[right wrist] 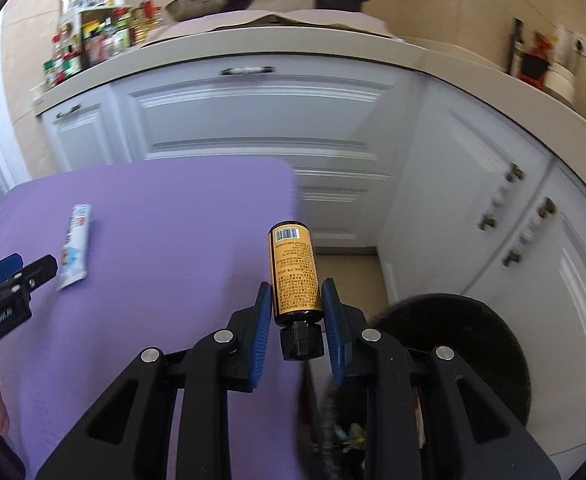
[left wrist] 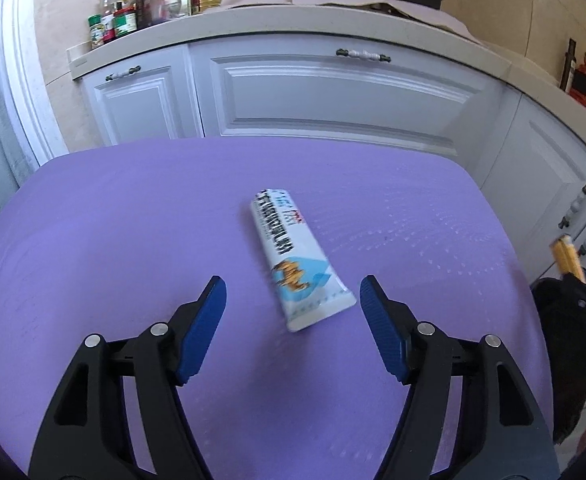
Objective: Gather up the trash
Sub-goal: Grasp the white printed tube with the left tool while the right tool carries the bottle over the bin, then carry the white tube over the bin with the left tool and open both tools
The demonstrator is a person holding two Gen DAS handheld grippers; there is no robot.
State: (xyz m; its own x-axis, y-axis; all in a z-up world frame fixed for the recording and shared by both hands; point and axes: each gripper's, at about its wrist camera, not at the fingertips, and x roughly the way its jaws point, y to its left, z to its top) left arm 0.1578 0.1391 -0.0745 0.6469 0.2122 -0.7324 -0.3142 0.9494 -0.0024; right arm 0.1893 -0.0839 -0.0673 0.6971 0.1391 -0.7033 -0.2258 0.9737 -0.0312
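Left hand-held gripper point(left wrist: 293, 300) gapes above tube point(left wrist: 299, 258); right hand-held gripper point(right wrist: 296, 304) seemingly clamps bottle point(right wrist: 294, 270).

You're seeing a matt purple table point(left wrist: 133, 240), a glossy plastic tube point(left wrist: 293, 256), and ribbed blue pads point(left wrist: 381, 328) gripping a paper-labelled glossy bottle point(right wrist: 294, 272).

Hidden, cropped and blurred parts

The black bin point(right wrist: 453, 344) sat partly behind the right gripper point(right wrist: 297, 300), its contents too blurred to identify; print on the bottle point(right wrist: 294, 268) and tube point(left wrist: 293, 256) was unreadable; the left gripper point(right wrist: 15, 270) was cropped.
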